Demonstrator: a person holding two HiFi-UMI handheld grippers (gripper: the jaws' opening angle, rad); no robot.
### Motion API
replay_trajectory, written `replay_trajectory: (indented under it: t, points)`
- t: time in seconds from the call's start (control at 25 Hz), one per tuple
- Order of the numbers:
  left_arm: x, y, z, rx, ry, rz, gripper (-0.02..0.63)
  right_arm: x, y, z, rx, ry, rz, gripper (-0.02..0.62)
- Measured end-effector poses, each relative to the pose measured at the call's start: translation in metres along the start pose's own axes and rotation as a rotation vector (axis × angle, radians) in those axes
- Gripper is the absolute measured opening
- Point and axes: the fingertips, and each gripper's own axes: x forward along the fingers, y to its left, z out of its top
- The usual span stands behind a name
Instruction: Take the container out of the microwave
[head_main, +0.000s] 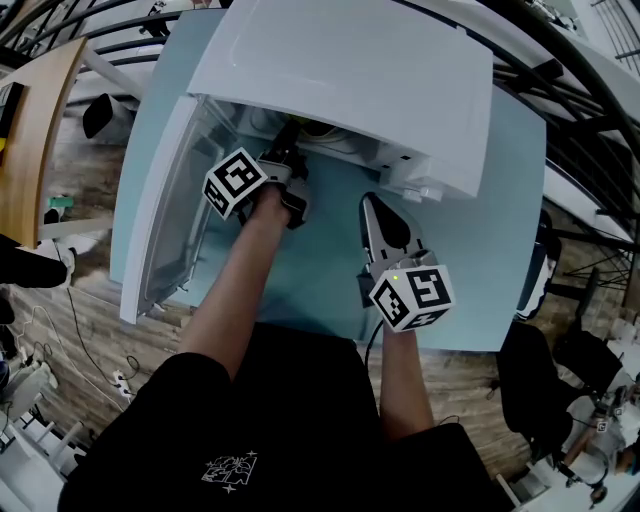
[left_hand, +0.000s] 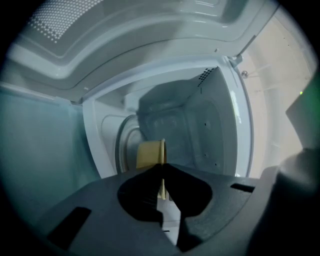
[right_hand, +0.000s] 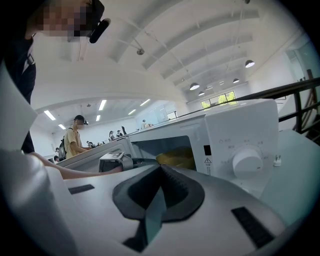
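Observation:
A white microwave (head_main: 340, 70) stands on a light-blue table (head_main: 480, 250) with its door (head_main: 165, 200) swung open to the left. My left gripper (head_main: 292, 142) reaches into the cavity. In the left gripper view it (left_hand: 162, 166) is shut on the rim of a yellow container (left_hand: 150, 154) that rests on the turntable. A bit of the container (head_main: 318, 128) shows in the head view. My right gripper (head_main: 375, 205) is shut and empty, held over the table in front of the control panel. In the right gripper view it (right_hand: 161, 167) faces the microwave's knob (right_hand: 247, 162) and the container (right_hand: 177, 157).
The open door stands close on the left of my left arm. A black office chair (head_main: 540, 400) is at the table's right, and a wooden desk (head_main: 30, 130) lies far left. People (right_hand: 75, 140) stand in the background. Dark railings run behind the table.

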Motion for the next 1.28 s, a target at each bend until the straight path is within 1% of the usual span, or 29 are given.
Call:
replay_trajectory:
  t: [0.44,1.28]
  points:
    - [-0.02,-0.008,-0.006,-0.019,-0.023,-0.032,0.026,-0.012,0.009,0.002,-0.014,-0.009,0.021,0.005]
    - [-0.066,-0.009,-0.015,-0.032,-0.077,-0.042,0.026,-0.027,0.026,-0.005,-0.043,-0.001,0.085,0.005]
